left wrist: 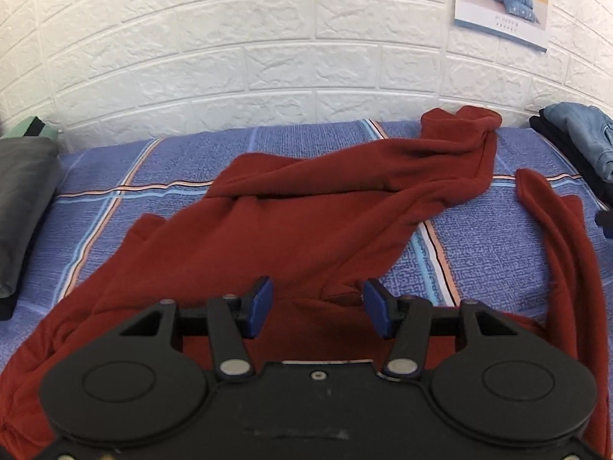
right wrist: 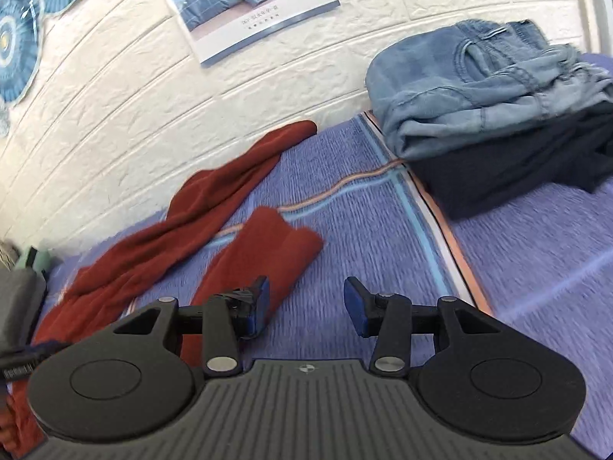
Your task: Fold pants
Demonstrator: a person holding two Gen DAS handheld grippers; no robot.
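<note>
Because the red pants (left wrist: 306,211) lie rumpled and unfolded across the blue plaid bed sheet (left wrist: 490,237), one leg running to the far brick-pattern wall (left wrist: 230,57) and the other apart at the right, both tools seem poised to straighten them. Left hand-held gripper (left wrist: 318,308) hovers over the near cloth, jaws wide, holding nothing. Right hand-held gripper (right wrist: 306,306), likewise spread and empty, sits beside a leg cuff (right wrist: 283,241). Folded jeans (right wrist: 479,84) top a dark garment (right wrist: 517,168), probably finished pieces. Poster (right wrist: 249,4) lettering is too small to read.
</note>
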